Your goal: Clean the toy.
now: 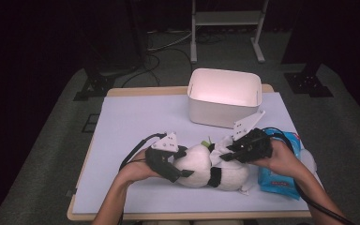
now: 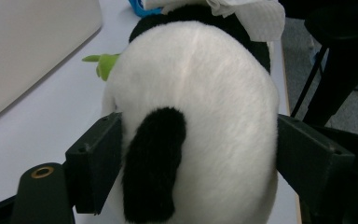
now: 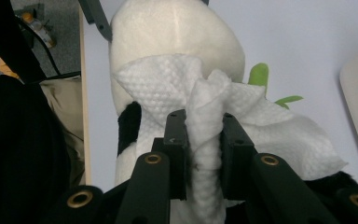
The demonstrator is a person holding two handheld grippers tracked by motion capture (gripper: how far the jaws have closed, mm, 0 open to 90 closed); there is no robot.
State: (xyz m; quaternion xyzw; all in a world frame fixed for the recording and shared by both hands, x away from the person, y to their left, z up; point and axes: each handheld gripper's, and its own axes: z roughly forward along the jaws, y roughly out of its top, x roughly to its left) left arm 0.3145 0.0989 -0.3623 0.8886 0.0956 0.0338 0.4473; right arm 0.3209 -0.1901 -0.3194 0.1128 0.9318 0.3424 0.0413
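Dark surroundings framed a wooden table (image 1: pixel 136 91) covered with a pale blue mat (image 1: pixel 136 122). On the mat stood a white plastic bin (image 1: pixel 224 96) at the far side, and a blue pack of wet wipes (image 1: pixel 281 176) lay near the right edge.

The plush panda (image 1: pixel 211 169) lay on its side near the front edge of the mat, between the two hands. A small green leaf (image 2: pixel 103 63) projected from the toy on the side toward the bin.

The left gripper (image 1: pixel 180 164) bracketed the white, rounded end of the panda. Seen from the left gripper view, its jaws stood wide on either flank of the plush body, in contact with the fur, and served as a brace.

The right gripper (image 3: pixel 204 140) was clamped on a bunched white wipe (image 3: pixel 205 107). The wipe's loose folds spread over the panda's body next to a black band of fur.

The step in hand was judged to be wiping the panda clean. Recommended procedure:

1. Keep the left jaws seated on the widest part of the body so the toy cannot roll.
2. Maintain a firm pinch on the wipe; a slack pinch would likely let it slip out on the fur.
3. Draw the wipe along the nap in short strokes, away from the bracing gripper.
4. Keep pressure light, since the plush deforms easily and may squirm out of the brace.
5. Avoid snagging the green leaf.
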